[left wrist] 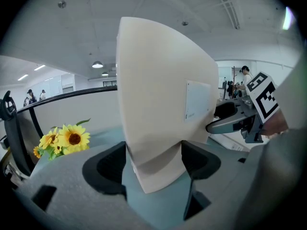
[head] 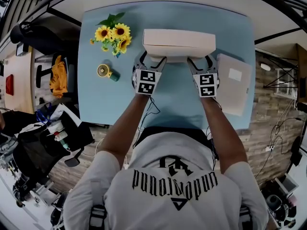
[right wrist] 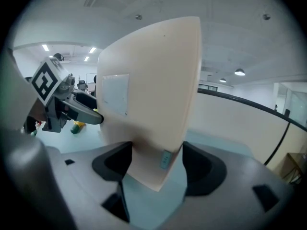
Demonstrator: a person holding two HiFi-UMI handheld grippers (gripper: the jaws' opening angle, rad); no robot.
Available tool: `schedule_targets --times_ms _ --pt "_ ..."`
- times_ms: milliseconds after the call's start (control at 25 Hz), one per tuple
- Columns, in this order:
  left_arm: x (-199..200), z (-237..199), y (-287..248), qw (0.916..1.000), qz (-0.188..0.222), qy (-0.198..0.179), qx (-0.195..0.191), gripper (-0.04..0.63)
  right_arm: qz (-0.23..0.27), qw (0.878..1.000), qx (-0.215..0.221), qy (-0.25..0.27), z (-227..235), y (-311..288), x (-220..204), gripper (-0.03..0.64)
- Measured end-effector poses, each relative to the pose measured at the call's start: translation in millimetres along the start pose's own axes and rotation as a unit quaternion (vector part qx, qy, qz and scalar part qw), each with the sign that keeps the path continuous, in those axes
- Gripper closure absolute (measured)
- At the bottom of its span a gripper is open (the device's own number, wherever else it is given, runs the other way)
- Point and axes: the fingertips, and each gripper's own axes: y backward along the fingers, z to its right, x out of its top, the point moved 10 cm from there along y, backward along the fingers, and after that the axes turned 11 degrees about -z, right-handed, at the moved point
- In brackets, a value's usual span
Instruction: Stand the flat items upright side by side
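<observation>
A cream flat box (head: 178,43) stands on its long edge at the far middle of the blue table (head: 115,104). My left gripper (head: 152,59) holds its left end and my right gripper (head: 201,60) its right end, each low on the near side. In the left gripper view the box (left wrist: 158,104) fills the gap of the left gripper (left wrist: 153,164), with both jaws against its faces. The right gripper view shows the same: the box (right wrist: 153,95) sits in the right gripper (right wrist: 156,164) with both sides touched. A second cream flat box (head: 233,84) lies flat at the right.
A bunch of sunflowers (head: 113,34) lies at the table's far left, with a small yellow and green object (head: 106,72) nearer me. The flat box at the right overhangs the table's right edge. Chairs and clutter stand on the floor to the left.
</observation>
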Motion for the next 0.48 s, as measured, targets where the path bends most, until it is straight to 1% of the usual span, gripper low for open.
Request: schedule_targets --times_ms 200,480 --pt "1.9 -0.1 4.1 0.9999 0.011 0.003 -0.003 0.218 -0.006 1.0 0.005 -0.003 0.8 -2.0 -5.3 0.264" --pt "-3.6 2.1 7.9 0.9998 0.014 0.001 -0.01 0.213 -0.007 1.0 0.004 -0.006 -2.7 5.5 -6.9 0.249"
